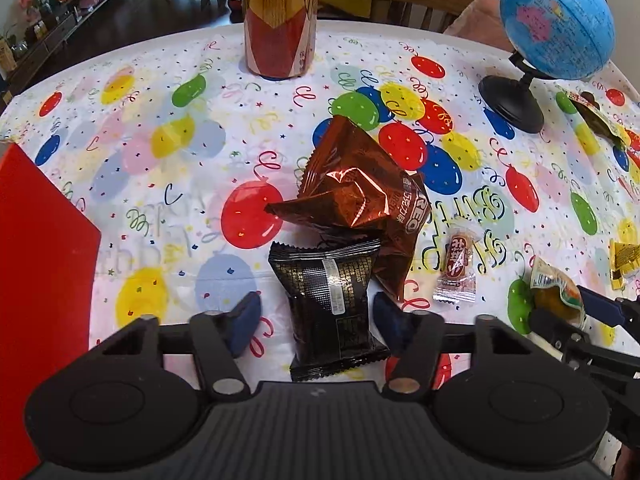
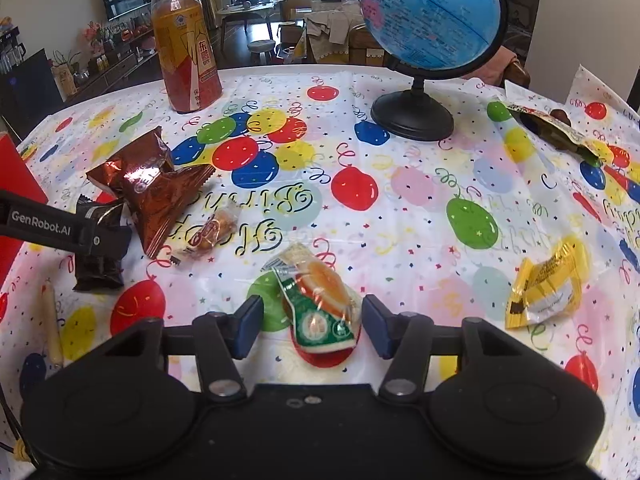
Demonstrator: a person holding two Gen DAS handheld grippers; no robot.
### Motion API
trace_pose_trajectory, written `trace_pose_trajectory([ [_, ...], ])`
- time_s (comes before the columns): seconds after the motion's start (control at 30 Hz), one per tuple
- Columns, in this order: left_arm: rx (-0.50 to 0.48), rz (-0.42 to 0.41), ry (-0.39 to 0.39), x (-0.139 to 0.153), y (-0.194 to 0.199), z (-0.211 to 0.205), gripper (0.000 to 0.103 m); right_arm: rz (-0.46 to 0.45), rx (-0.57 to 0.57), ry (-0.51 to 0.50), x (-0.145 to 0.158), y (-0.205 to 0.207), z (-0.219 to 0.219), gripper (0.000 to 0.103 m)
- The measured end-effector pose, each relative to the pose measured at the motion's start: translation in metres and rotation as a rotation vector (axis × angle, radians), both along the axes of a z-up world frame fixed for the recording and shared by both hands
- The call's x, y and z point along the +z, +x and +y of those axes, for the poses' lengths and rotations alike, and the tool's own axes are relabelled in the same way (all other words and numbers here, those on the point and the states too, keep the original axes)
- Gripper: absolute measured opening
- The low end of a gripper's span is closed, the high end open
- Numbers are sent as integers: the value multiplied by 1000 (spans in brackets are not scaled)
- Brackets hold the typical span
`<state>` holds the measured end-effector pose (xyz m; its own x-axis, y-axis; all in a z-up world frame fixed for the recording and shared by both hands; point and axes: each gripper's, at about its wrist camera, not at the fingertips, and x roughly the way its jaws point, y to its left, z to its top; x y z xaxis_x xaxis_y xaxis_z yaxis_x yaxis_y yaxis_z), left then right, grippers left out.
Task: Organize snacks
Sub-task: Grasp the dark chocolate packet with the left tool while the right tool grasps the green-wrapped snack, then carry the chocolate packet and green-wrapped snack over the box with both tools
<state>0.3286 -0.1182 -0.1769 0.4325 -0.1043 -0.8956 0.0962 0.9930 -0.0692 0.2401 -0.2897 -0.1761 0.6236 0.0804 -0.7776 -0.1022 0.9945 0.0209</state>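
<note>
A black snack packet (image 1: pixel 328 300) lies on the balloon-print tablecloth (image 1: pixel 168 184) between the blue pads of my left gripper (image 1: pixel 317 320). A gap shows at the left pad, so the jaws stand open around it. A green, white and orange packet (image 2: pixel 320 304) lies between the pads of my right gripper (image 2: pixel 313 326), which is also open, with a gap on the left side. A crumpled brown cookie bag (image 1: pixel 352 196) rests just beyond the black packet. A small clear-wrapped candy (image 1: pixel 458 268) lies to its right. A yellow packet (image 2: pixel 548 284) sits right of my right gripper.
A tall orange drink bottle (image 2: pixel 186 48) stands at the far side. A blue globe (image 2: pixel 432 12) on a black stand is at the back right. A dark packet (image 2: pixel 556 128) lies at the far right. A red box (image 1: pixel 40 260) borders the left edge.
</note>
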Motion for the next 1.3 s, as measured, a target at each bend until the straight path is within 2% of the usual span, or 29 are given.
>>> trace_pose_trajectory([
  [0.1, 2, 7, -18, -2, 1, 2, 42, -6, 0, -18, 0, 1, 1, 42],
  [0.27, -15, 3, -23, 0, 0, 2, 34, -6, -11, -17, 1, 0, 1, 41],
  [0.53, -13, 5, -45, 7, -13, 10, 32, 9, -46, 49, 10, -19, 3, 40],
  [0.77, 8, 17, -76, 21, -36, 24, 32, -17, -43, 93, 29, -46, 12, 40],
  [1.3, 3, -38, -116, 83, -99, 61, 32, -84, 11, 153, 86, -107, 44, 40],
])
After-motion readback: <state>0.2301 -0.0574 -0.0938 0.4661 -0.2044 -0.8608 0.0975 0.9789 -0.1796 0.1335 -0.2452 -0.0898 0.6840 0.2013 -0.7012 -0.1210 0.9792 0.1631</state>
